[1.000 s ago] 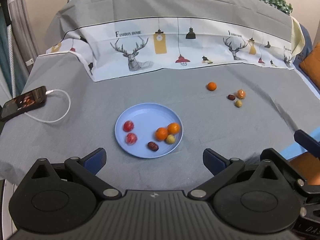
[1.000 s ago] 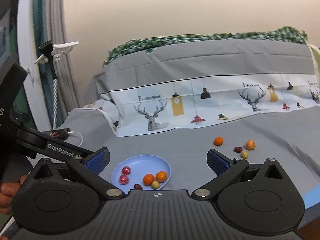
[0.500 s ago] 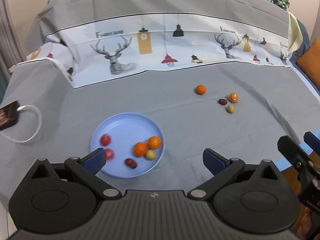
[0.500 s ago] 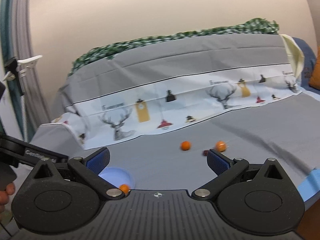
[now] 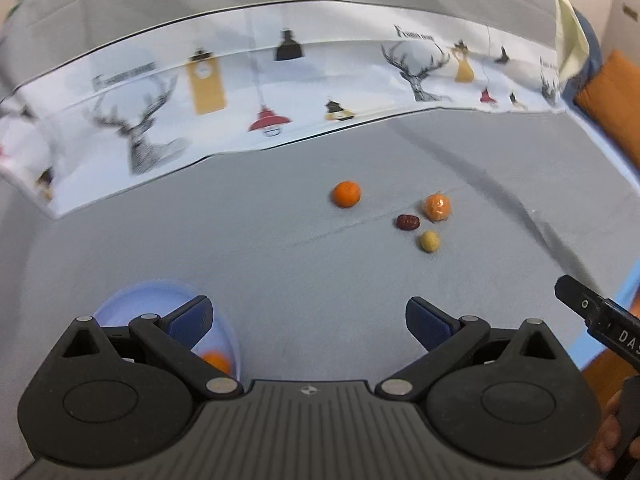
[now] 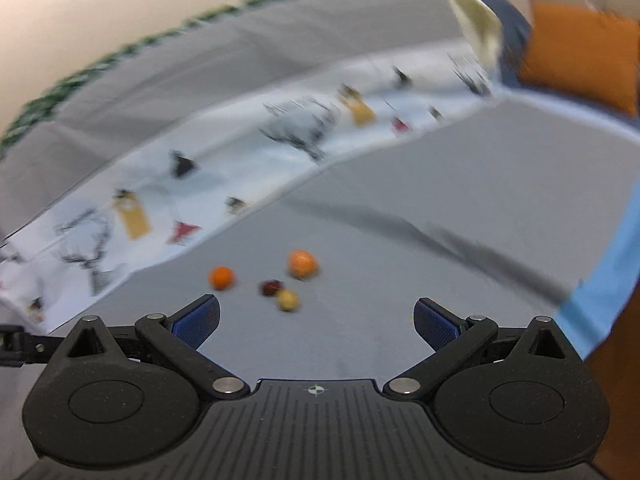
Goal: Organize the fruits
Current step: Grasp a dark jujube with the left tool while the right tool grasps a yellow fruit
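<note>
Your left gripper [image 5: 307, 317] spread wide and empty above the grey sheet [image 5: 280, 264], your right gripper [image 6: 316, 319] likewise wide, four loose fruits ahead: orange [image 5: 346, 194], wrapped orange [image 5: 437, 207], dark date [image 5: 407, 222], yellowish fruit [image 5: 429, 241], blue plate [image 5: 132, 304] behind your left finger.

In the left wrist view, 4 loose fruits lie on the cloth [image 5: 304, 256] at centre right: a mandarin [image 5: 346, 194] left of a wrapped fruit [image 5: 437, 207], a date [image 5: 407, 222] just below between them, and a small round fruit [image 5: 429, 241] lowest. The plate [image 5: 136, 302] sits lower left, 1 fruit [image 5: 216, 361] in it.
</note>
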`<state>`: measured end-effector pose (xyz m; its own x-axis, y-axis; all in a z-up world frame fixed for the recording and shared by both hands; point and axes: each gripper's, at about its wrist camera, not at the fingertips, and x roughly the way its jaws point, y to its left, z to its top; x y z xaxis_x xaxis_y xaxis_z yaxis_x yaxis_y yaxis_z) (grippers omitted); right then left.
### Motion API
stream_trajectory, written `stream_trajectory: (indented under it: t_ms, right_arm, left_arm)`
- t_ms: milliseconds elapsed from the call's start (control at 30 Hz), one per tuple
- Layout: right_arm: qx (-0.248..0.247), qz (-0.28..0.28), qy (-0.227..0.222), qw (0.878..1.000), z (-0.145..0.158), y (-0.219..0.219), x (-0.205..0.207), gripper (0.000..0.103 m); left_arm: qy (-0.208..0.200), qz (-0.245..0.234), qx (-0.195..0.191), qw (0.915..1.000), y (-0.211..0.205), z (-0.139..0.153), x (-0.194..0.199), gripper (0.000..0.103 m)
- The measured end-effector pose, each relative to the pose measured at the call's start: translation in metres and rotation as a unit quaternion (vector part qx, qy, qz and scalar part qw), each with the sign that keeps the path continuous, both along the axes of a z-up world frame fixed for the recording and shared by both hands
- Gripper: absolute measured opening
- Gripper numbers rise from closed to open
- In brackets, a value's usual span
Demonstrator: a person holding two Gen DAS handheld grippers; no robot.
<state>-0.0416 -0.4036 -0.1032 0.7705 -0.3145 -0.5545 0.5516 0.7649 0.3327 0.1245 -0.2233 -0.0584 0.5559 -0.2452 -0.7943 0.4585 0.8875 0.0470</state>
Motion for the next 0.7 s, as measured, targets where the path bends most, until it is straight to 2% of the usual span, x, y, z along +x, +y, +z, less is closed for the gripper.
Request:
stream_trajectory:
  t_ms: [67, 167, 300, 467, 533, 567, 600, 633, 700]
  right_arm:
    - [-0.001, 0.008, 0.024, 1.0, -0.015, -0.008, 0.02, 0.102]
    - [-0.019, 0.059, 0.058, 0.996, -0.041, -0.014, 0.065, 0.102]
    - [-0.051, 0.129, 0.112, 0.984, -0.078, -0.021, 0.127, 0.102]
    - [-0.066, 0.161, 0.115, 0.978, -0.102, -0.022, 0.181, 0.101]
    - [-0.085, 0.164, 0.126, 0.975, -0.109, -0.019, 0.193, 0.089]
    - [-0.113, 0.163, 0.122, 0.973, -0.109, -0.015, 0.192, 0.077]
    - [-0.121, 0.17, 0.108, 0.972, -0.107, -0.014, 0.187, 0.046]
    - [-0.122, 0.165, 0.107, 0.973, -0.106, -0.015, 0.183, 0.026]
    - [-0.115, 0.13, 0.112, 0.978, -0.102, -0.026, 0.174, 0.026]
  left_arm:
    - [-0.001, -0.019, 0.008, 0.9998, -0.019, -0.015, 0.019, 0.103]
    - [-0.002, -0.055, 0.007, 0.9984, -0.049, -0.041, 0.053, 0.103]
    - [-0.027, -0.08, 0.037, 0.9958, -0.074, -0.069, 0.083, 0.103]
    - [-0.02, -0.083, 0.047, 0.9952, -0.081, -0.091, 0.107, 0.103]
    - [-0.003, -0.087, 0.053, 0.9948, -0.087, -0.102, 0.116, 0.103]
    - [0.012, -0.09, 0.05, 0.9946, -0.09, -0.107, 0.121, 0.103]
    - [0.023, -0.093, 0.043, 0.9945, -0.094, -0.111, 0.125, 0.103]
    - [0.028, -0.097, 0.037, 0.9943, -0.098, -0.114, 0.127, 0.103]
    - [0.027, -0.11, 0.032, 0.9931, -0.111, -0.12, 0.129, 0.103]
